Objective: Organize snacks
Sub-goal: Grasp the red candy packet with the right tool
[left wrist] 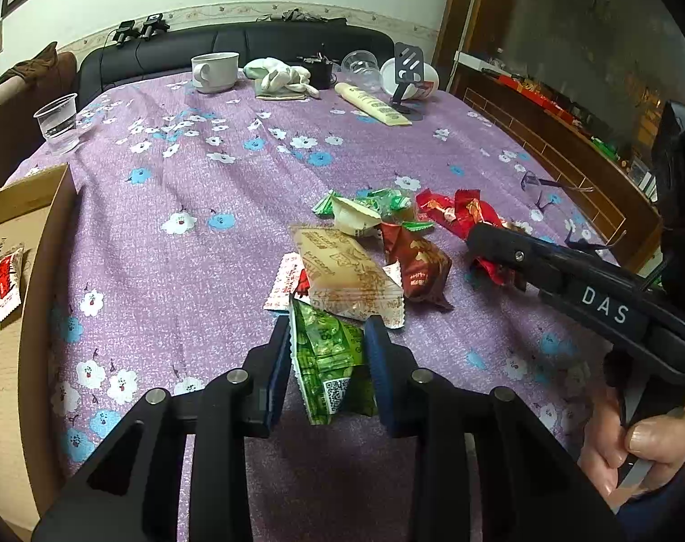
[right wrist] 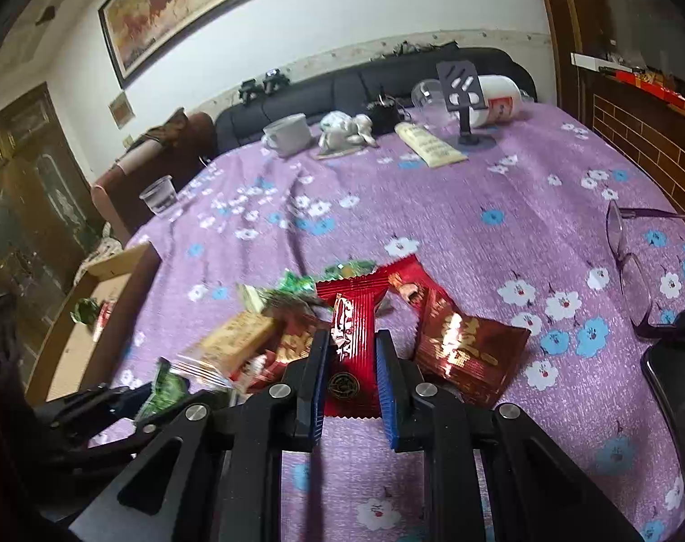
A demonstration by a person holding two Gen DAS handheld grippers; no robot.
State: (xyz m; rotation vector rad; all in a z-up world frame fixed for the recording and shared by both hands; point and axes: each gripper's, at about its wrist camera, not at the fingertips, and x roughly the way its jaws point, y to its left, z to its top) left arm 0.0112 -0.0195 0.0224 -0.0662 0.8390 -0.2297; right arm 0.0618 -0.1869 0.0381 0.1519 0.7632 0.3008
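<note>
**2 grippers, 2 packets pinched**

Left gripper (left wrist: 326, 352): pinching a green packet (left wrist: 331, 361) between its blue pads (left wrist: 378, 361), packet standing on edge, QR code facing the camera. Touching the tan packet (left wrist: 347, 273) at 12 o'clock, at the near edge of the snack pile.

Right gripper (right wrist: 350, 361): pinching a red packet (right wrist: 349, 343) by its waist, flared upper end sticking out past the fingertips at 12 o'clock. Seen from the left wrist at 3 o'clock as a black arm marked DAS (left wrist: 604, 305), tip among the red wrappers; hand (left wrist: 645, 447) on the trigger at 4 o'clock.

Pile on the purple flowered cloth (left wrist: 234, 189), left wrist view: brown packet (left wrist: 417, 262) just right of the tan one, white-and-red sachet (left wrist: 284, 282) tucked under its left side, green candies (left wrist: 383, 203) at 12 o'clock, red wrappers (left wrist: 455, 212) at 1 o'clock. Right wrist view: dark red foil packet (right wrist: 469, 352) lying flat just beside the held one, at 2 o'clock.

Cardboard box (left wrist: 49, 244) at 9 o'clock, open, with 1 white-and-red sachet (left wrist: 7, 284) on its floor; something green at the frame edge, too cut off to tell.

Far side of the table: plastic cup (left wrist: 58, 124) at 10 o'clock, white mug (left wrist: 213, 71) at 11 o'clock, cream tube (left wrist: 372, 104) and phone stand (left wrist: 408, 77) at 1 o'clock. Glasses (right wrist: 631, 253) at 3 o'clock in the right wrist view.
</note>
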